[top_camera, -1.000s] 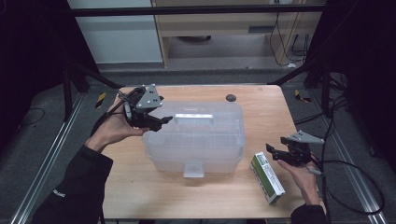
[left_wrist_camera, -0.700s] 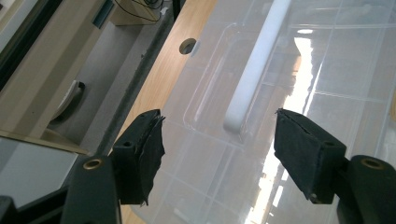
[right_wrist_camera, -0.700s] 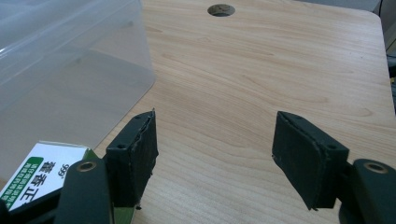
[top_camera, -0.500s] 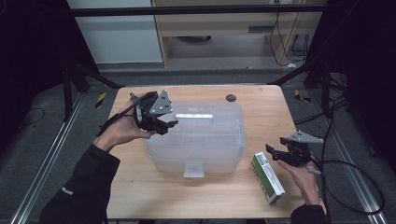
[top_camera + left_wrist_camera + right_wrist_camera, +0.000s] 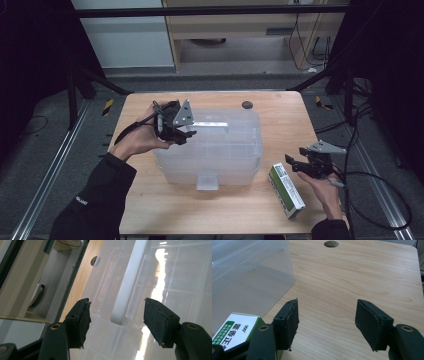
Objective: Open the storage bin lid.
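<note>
A clear plastic storage box (image 5: 220, 150) with a lid stands mid-table, and a white handle (image 5: 210, 124) lies flat on the lid. My left gripper (image 5: 187, 135) hovers at the lid's left end. In the left gripper view, the left gripper (image 5: 117, 317) is open with the near end of the handle (image 5: 127, 287) between its jaws; the pads stand apart from it, and the jaws have just been closing a little. My right gripper (image 5: 295, 165) rests low at the table's right, beside a green and white carton (image 5: 286, 190). The right gripper (image 5: 327, 320) is open over bare wood with nothing between the jaws, which have also just closed slightly.
A round dark hole (image 5: 247, 104) marks the wooden table (image 5: 280, 125) behind the box. The carton (image 5: 234, 331) lies to the left of the right gripper's left jaw, with the box wall (image 5: 249, 272) beyond it. A cabinet and metal frame stand past the far edge.
My left hand has carried its gripper to the right and slightly down, from beside the box's left end to over the lid. The right hand has stayed put.
</note>
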